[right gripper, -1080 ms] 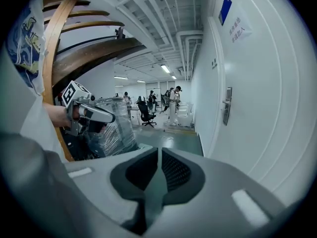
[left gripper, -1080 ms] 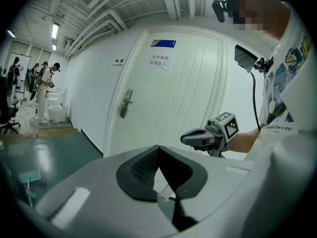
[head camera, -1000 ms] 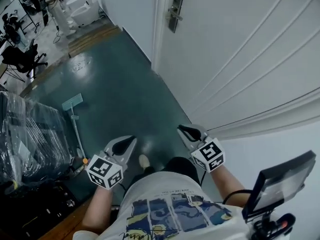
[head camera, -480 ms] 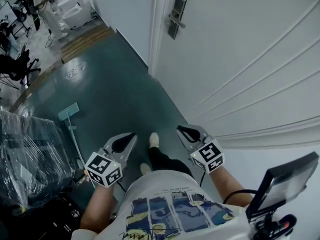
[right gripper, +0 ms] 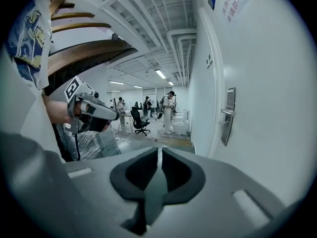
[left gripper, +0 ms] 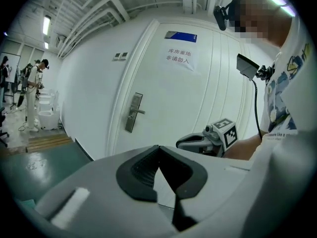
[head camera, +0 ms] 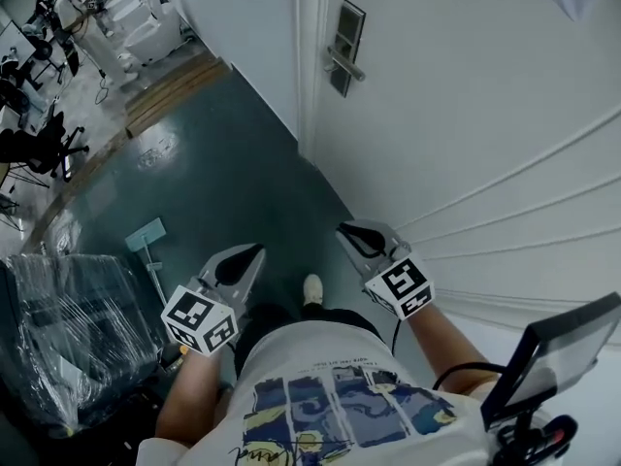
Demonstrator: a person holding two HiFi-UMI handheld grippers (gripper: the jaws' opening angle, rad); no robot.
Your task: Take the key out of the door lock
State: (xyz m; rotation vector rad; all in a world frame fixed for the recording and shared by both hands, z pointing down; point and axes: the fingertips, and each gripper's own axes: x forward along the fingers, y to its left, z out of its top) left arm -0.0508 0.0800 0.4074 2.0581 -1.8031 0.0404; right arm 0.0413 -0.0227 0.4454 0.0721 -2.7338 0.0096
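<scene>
The door (head camera: 466, 115) is plain white, its lock plate (head camera: 346, 45) dark grey, and the floor (head camera: 213, 183) a glossy dark teal. The left gripper (head camera: 254, 250) and right gripper (head camera: 342, 229) are light grey with black pads (left gripper: 143, 170) inside the jaws, and each bears a white cube (head camera: 199, 320) printed with black square markers. The person's shirt (head camera: 330, 406) is white with a swirling blue-and-yellow print, and the sign (left gripper: 178, 57) on the door is white with red characters under a blue strip (left gripper: 181, 35).
</scene>
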